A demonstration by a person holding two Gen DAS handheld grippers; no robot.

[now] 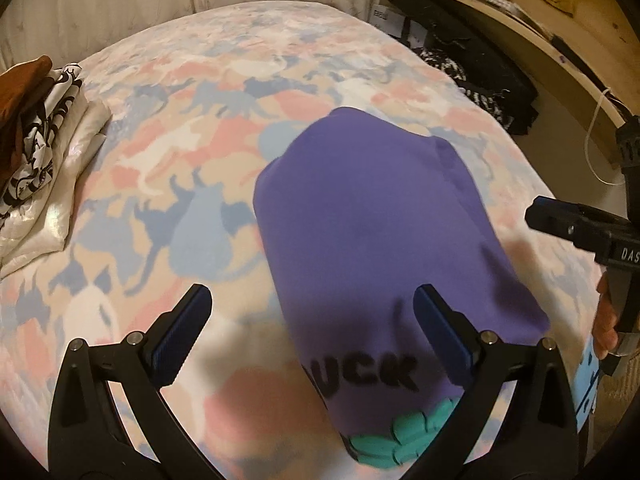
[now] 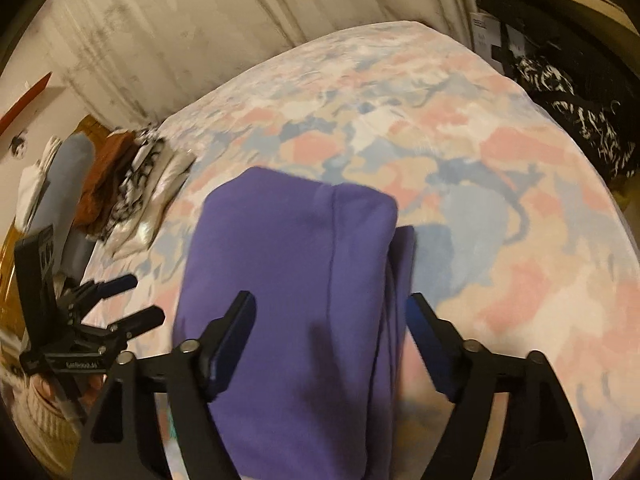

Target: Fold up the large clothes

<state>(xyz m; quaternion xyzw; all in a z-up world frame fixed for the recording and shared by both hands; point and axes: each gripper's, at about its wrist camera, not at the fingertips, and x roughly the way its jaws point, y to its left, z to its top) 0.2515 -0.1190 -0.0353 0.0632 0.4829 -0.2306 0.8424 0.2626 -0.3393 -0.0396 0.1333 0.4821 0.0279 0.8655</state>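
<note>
A purple garment (image 1: pixel 376 216) lies folded into a narrow stack on the bed, with black letters and a teal print at its near end. It also shows in the right wrist view (image 2: pixel 288 288). My left gripper (image 1: pixel 312 300) is open above the garment's near left edge, holding nothing. It also shows in the right wrist view (image 2: pixel 138 300) at the left. My right gripper (image 2: pixel 332 308) is open over the garment's near end, its jaws straddling the stack. It also shows in the left wrist view (image 1: pixel 568 220) at the right edge.
The bed has a pastel cat-print cover (image 1: pixel 200 128). A pile of folded clothes (image 1: pixel 44 152) sits at its left edge, also in the right wrist view (image 2: pixel 132 184). Curtains hang behind. A wooden desk (image 1: pixel 560 32) and dark patterned clothes (image 1: pixel 480 80) stand at the right.
</note>
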